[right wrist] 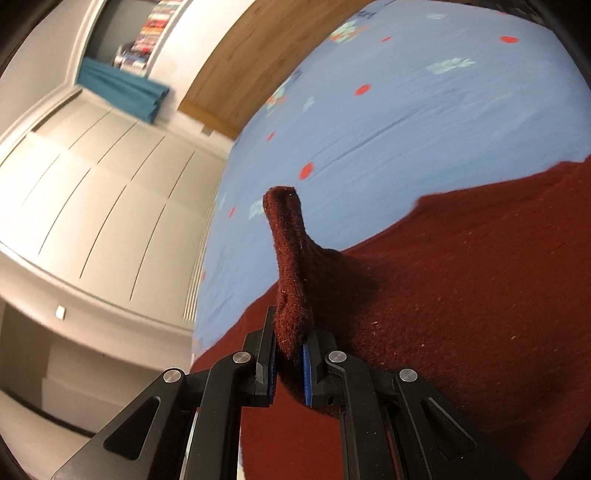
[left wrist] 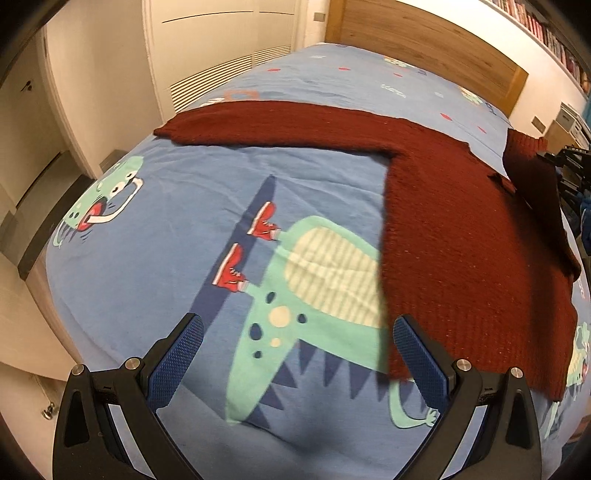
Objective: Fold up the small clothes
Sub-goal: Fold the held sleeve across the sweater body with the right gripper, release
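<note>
R tongs (right wrist: pixel 290 354) clamped on sweater (left wrist: pixel 461 236) sleeve, lifted to fold inward; L tongs (left wrist: pixel 298 354) wide open, empty, hem corner at 3 o'clock.

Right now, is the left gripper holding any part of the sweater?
No: the left gripper is open above the bedsheet, with the red sweater lying off beside it.

Blue dinosaur-print bedsheet (left wrist: pixel 184 221), wooden headboard (left wrist: pixel 424 40), cream wardrobe doors (right wrist: pixel 92 184), bookshelf (right wrist: pixel 147 33) are seen.
</note>
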Demonstrator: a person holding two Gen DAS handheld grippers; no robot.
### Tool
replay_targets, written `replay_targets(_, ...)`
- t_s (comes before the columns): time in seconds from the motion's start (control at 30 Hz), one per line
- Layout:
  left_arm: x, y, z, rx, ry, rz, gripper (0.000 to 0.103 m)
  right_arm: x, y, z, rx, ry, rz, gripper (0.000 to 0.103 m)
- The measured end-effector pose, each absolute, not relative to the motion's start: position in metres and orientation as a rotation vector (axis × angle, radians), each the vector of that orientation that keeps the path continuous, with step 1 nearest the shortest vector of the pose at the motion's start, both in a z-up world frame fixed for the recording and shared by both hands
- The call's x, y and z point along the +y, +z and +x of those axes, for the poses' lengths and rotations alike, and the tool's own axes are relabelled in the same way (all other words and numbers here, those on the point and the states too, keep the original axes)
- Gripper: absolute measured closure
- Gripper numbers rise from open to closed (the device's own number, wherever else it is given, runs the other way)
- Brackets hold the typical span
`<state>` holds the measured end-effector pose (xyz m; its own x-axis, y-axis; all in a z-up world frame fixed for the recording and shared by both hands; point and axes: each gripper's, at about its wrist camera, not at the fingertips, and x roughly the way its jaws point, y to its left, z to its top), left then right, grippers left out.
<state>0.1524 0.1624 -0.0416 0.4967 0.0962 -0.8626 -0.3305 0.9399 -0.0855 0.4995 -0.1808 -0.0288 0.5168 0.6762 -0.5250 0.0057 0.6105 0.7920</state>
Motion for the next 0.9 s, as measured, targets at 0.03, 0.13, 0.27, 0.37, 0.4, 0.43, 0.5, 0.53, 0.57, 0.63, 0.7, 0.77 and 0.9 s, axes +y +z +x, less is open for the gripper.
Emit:
replay_targets(0.03, 0.165, -0.042, 0.152, 1.022, 0.266, -0.254, 0.002, -0.172, -0.029, 0.509, 0.962, 0.476, 0.824, 0.092)
replay_targets(0.13, 0.169, -0.043, 0.151, 1.024, 0.276, -0.257, 0.002, -0.153, -0.029, 0.508, 0.982, 0.510, 0.780, 0.092)
replay_targets(0.27, 0.171, -0.046, 0.150, 1.030, 0.279, -0.264, 0.002, -0.120, -0.036, 0.497, 1.014, 0.546, 0.719, 0.092)
replay_targets(0.37, 0.169, -0.049, 0.150, 1.036, 0.272, -0.260, 0.002, -0.099, -0.047, 0.490, 1.047, 0.563, 0.678, 0.091)
replay_targets(0.4, 0.169, -0.050, 0.150, 1.037, 0.270, -0.258, 0.002, -0.093, -0.050, 0.491, 1.057, 0.568, 0.668, 0.091)
replay_targets(0.43, 0.168, -0.050, 0.150, 1.039, 0.269, -0.255, 0.002, -0.085, -0.054, 0.491, 1.073, 0.577, 0.656, 0.091)
replay_targets(0.5, 0.168, -0.050, 0.150, 1.040, 0.268, -0.252, 0.002, -0.066, -0.064, 0.483, 1.096, 0.585, 0.627, 0.091)
replay_targets(0.53, 0.169, -0.049, 0.149, 1.038, 0.270, -0.252, 0.002, -0.056, -0.069, 0.480, 1.112, 0.586, 0.594, 0.090)
replay_targets(0.57, 0.170, -0.049, 0.149, 1.036, 0.273, -0.252, 0.002, -0.052, -0.074, 0.475, 1.123, 0.583, 0.570, 0.090)
replay_targets(0.63, 0.172, -0.050, 0.149, 1.034, 0.280, -0.253, 0.002, -0.036, -0.083, 0.475, 1.152, 0.563, 0.510, 0.090)
replay_targets(0.7, 0.172, -0.051, 0.150, 1.035, 0.284, -0.246, 0.002, -0.026, -0.091, 0.470, 1.173, 0.543, 0.452, 0.089)
replay_targets(0.77, 0.170, -0.051, 0.150, 1.035, 0.279, -0.231, 0.002, -0.014, -0.100, 0.466, 1.193, 0.525, 0.392, 0.087)
replay_targets(0.9, 0.162, -0.048, 0.152, 1.029, 0.255, -0.199, 0.002, 0.006, -0.101, 0.451, 1.191, 0.522, 0.305, 0.077)
